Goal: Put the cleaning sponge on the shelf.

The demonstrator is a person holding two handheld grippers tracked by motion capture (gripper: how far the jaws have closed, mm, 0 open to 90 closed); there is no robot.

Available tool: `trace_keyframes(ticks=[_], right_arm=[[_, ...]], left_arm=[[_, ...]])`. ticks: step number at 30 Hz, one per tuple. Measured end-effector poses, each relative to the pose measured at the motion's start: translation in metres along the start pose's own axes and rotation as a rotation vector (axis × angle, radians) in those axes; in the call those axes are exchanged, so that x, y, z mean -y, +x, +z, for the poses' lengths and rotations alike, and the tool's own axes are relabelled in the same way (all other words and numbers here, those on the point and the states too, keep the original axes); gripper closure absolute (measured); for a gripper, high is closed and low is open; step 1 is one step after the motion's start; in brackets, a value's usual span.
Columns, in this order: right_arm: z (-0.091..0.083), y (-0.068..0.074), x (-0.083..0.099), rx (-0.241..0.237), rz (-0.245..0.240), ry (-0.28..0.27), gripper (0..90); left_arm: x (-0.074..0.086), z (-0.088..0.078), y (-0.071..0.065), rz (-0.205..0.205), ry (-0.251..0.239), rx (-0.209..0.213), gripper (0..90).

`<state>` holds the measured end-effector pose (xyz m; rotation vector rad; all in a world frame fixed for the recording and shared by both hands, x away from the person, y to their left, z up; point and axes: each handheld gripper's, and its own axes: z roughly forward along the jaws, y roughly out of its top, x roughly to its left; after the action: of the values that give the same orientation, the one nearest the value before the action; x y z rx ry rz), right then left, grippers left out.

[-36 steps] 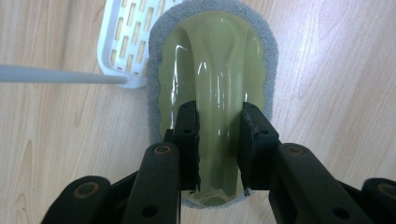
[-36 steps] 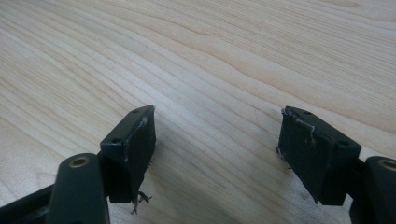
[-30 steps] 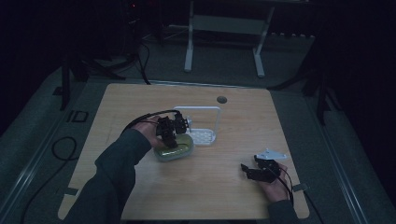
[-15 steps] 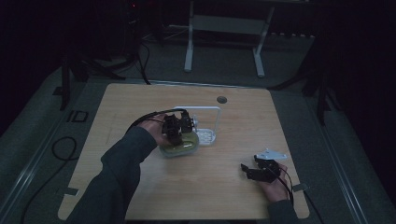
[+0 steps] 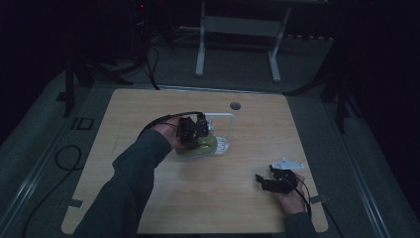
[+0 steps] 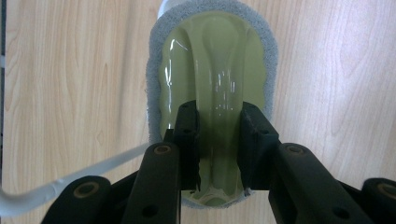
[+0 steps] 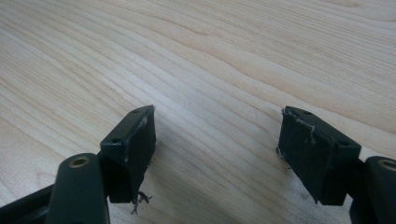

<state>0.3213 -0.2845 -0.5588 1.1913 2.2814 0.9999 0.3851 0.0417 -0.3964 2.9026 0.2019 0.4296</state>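
Left gripper [image 6: 217, 140] clamped on scrubbing brush [image 6: 212, 70] ridge, brush pad-down on bench [image 5: 148, 114] beside white rack [image 5: 223, 119]. Right gripper [image 7: 217, 154] released, idle. Probable step: scrubbing; next calls for steady downward pressure.

No readable text, label, brand or number on the tabletop [image 5: 148, 114], none on the green scrubber [image 6: 212, 70], none on the black tongs, floor marking at nine o'clock of the tabletop too dim to read
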Motion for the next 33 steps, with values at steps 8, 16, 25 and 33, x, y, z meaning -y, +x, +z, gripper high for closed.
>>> trace_keyframes(ticks=[8,16,25,33], right_arm=[[0.0,0.0,0.0,0.0,0.001,0.0,27.1],[0.0,0.0,0.0,0.0,0.0,0.0,27.0],[0.0,0.0,0.0,0.0,0.0,0.0,27.0],[0.0,0.0,0.0,0.0,0.001,0.0,27.0]], left_arm=[[-0.005,0.008,0.002,0.034,-0.012,-0.023,71.7],[-0.011,0.014,0.001,0.059,-0.015,-0.021,71.7],[-0.017,0.022,0.003,0.067,0.001,-0.026,71.7],[-0.022,0.027,0.007,0.069,-0.006,-0.039,71.7]])
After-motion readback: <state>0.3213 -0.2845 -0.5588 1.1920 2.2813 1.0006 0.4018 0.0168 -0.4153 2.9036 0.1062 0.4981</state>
